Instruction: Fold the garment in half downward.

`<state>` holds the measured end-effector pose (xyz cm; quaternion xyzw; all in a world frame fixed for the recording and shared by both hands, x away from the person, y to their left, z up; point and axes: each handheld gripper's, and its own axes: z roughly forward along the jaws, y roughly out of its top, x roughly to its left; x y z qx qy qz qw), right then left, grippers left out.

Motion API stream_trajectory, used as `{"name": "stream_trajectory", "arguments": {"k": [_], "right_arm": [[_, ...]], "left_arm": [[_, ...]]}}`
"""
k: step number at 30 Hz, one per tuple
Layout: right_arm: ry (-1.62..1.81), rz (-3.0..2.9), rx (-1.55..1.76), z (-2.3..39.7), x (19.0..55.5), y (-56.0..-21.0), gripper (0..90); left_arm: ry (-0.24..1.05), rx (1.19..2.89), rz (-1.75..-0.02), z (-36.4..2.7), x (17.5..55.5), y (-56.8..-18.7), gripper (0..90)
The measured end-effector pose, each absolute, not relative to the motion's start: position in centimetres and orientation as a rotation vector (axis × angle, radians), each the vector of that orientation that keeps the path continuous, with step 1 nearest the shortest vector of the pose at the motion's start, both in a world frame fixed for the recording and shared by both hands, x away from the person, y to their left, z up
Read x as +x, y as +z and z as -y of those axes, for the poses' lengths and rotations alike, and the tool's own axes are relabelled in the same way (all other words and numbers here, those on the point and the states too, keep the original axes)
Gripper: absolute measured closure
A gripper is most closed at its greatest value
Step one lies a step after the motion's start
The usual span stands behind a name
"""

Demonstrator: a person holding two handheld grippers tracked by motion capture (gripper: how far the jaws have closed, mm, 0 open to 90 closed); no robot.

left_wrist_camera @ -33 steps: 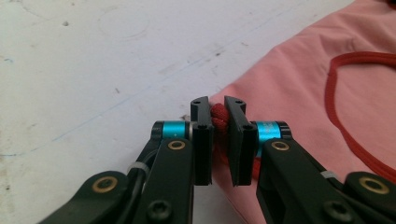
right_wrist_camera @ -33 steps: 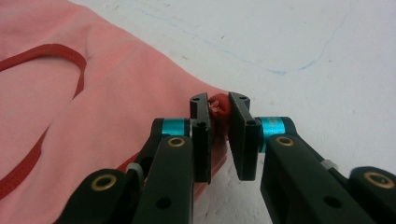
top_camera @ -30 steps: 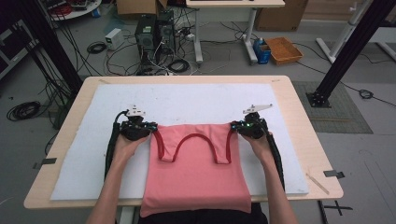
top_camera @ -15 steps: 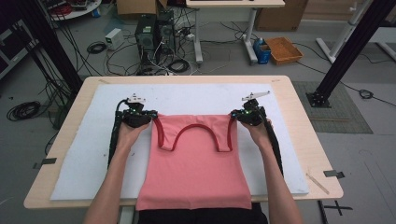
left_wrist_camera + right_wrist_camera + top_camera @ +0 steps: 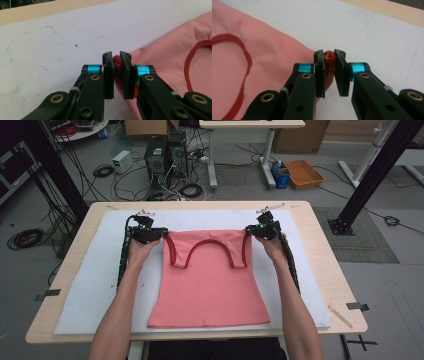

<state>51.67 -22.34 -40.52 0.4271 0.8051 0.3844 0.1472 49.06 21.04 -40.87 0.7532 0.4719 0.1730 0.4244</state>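
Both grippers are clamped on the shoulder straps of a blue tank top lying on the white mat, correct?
Not quite: the tank top is pink with red trim, not blue, as the high view shows. The rest holds: the left gripper and right gripper are each shut on a strap, and it lies on the white mat.

The sleeveless cloth top [image 5: 210, 285] was salmon pink, plain and without any pattern. Its ribbed trim [image 5: 207, 244] around the neck and armholes was a darker red. The soft mat [image 5: 90, 285] under it was white, with some faint blue pen lines on it. The wooden table [image 5: 330, 265] was light beige. The left gripper [image 5: 117, 72] had black jaws with bright turquoise rings and small brass-coloured rivets, and the right gripper [image 5: 329, 72] had the same colours. In the high view both grippers showed small green lights. On the grey floor behind stood an orange-brown basket [image 5: 303, 173].
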Motion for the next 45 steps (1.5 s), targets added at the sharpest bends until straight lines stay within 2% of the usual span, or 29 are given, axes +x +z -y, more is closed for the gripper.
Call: {"name": "stream_trajectory", "arguments": {"k": [11,17,30,45], "right_arm": [[1.069,-2.334,1.198,21.8,54.8,-38.8,80.3],[1.076,-2.329,1.184,21.6,55.1,-38.5,80.1],[1.111,-2.331,1.148,22.2,52.9,-39.3,79.9],[1.114,-2.355,1.148,23.5,47.1,-42.1,80.1]], "left_arm": [[0.421,1.883,-1.190,-21.8,52.0,-39.9,82.3],[0.395,1.849,-1.193,-22.1,51.9,-39.9,82.3],[0.374,1.854,-1.146,-22.0,49.6,-40.5,82.1],[0.344,1.896,-1.054,-22.0,44.5,-43.0,81.9]]}}
